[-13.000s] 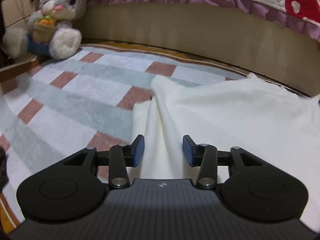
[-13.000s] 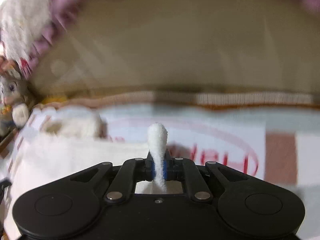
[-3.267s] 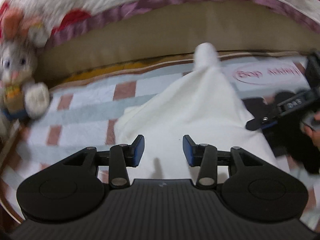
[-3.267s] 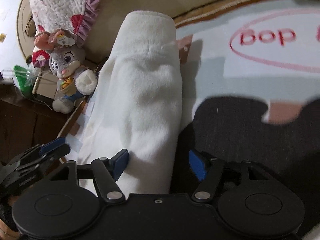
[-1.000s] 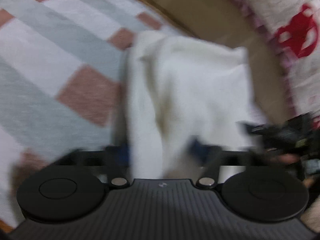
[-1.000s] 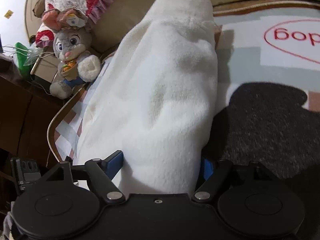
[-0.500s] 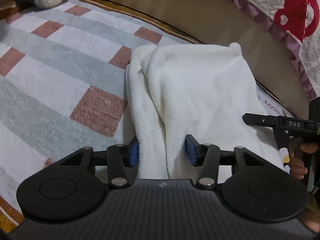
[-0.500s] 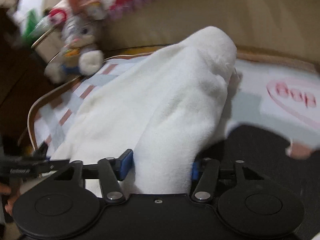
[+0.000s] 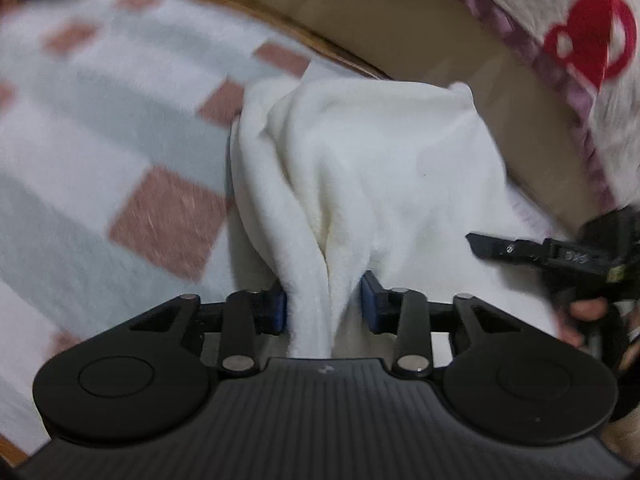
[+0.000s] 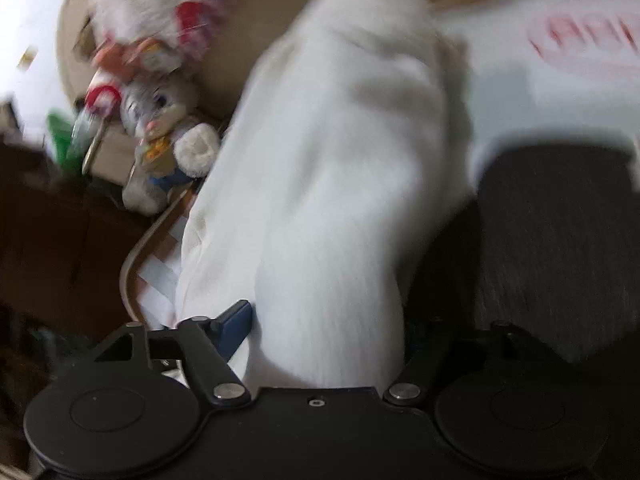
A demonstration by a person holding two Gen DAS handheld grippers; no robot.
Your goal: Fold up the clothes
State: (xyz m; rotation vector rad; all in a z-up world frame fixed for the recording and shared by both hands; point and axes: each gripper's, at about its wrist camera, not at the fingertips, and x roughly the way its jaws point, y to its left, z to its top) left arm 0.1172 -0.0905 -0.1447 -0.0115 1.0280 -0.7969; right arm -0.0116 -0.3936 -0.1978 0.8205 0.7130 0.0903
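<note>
Fleecy white garment: soft, limp, bulky. Left gripper and right gripper each straddle bunched near edges, jaws apart; grip there.

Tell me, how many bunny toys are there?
1. The bunny toy sits at the rug's edge, left of the white garment, seen from the right wrist. Others may be hidden.
</note>
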